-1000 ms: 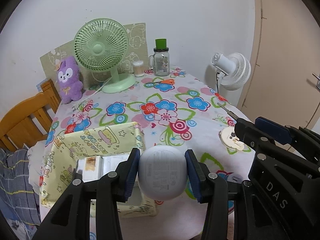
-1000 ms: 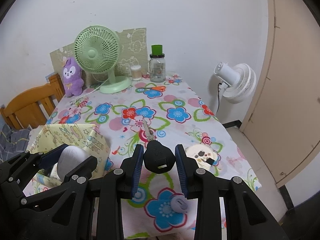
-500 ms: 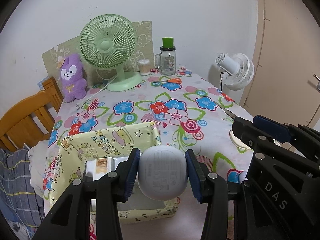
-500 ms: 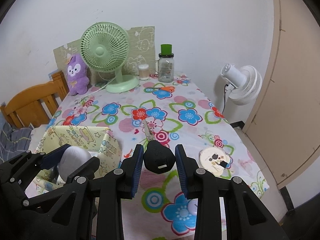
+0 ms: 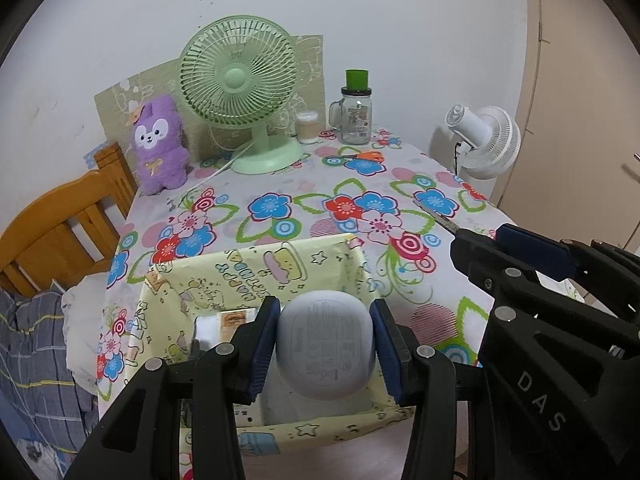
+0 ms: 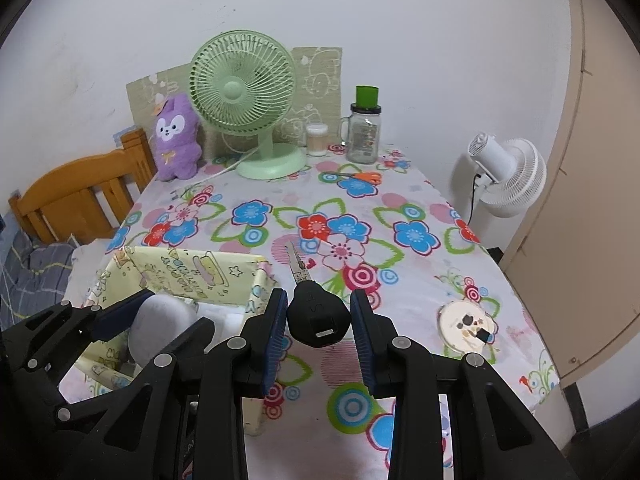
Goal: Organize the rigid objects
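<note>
Nearest: left gripper (image 5: 326, 350) clamped on a pale grey rounded case (image 5: 326, 344), pads pressing both its sides, printed underside facing the camera. It hangs over the open yellow fabric box (image 5: 256, 268), above its inside, so likely about to be dropped in. Box already holds a small white packet (image 5: 228, 320) at least; the rest of the contents are hidden by the gripper.

Right gripper (image 6: 319, 322) clamped on a black-headed key (image 6: 319, 316), pads on either side of the head, metal blade pointing forward and away. It hangs just right of the box, over the tablecloth (image 6: 400, 216), not over the opening yet. Probably queued to go in after the case.

Further right on the cloth: a round cream disc (image 6: 467, 322) with small dark bits on it, loose, likely next to sort.

Mid to far: orange-handled scissors (image 6: 360, 177) lying flat near the back. Back edge against the wall: green fan (image 6: 244, 96), purple plush toy (image 6: 176, 138), glass jar with green lid (image 6: 364, 130), small cotton-swab tub (image 6: 317, 140). Off the table: white fan (image 6: 508, 172), wooden chair (image 6: 80, 196).
</note>
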Tool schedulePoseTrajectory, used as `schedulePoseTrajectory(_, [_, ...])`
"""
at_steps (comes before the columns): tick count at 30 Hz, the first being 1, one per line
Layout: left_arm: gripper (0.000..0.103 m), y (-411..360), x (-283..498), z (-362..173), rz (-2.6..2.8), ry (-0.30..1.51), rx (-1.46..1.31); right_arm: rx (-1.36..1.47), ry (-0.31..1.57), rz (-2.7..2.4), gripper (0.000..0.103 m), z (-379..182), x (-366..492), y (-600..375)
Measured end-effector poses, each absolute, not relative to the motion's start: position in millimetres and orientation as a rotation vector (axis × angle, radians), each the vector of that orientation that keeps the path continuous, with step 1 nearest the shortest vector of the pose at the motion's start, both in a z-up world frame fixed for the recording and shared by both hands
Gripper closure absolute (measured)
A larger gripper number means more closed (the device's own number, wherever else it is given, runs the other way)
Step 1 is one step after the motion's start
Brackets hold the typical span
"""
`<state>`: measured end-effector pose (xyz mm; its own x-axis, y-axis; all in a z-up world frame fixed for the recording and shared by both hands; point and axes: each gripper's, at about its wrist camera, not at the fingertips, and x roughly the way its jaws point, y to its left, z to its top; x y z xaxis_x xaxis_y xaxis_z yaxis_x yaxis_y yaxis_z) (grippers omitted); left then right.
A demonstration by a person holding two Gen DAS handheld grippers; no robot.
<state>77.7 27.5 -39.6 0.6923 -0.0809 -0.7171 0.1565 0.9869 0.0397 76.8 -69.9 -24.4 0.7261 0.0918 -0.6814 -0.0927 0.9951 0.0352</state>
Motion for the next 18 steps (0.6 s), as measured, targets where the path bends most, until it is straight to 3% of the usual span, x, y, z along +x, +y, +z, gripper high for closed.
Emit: schedulePoseTrajectory(18, [0.056, 62, 95, -66, -0.111, 0.867, 0.077, -0.022, 0.813, 0.154, 0.068, -45, 97, -25])
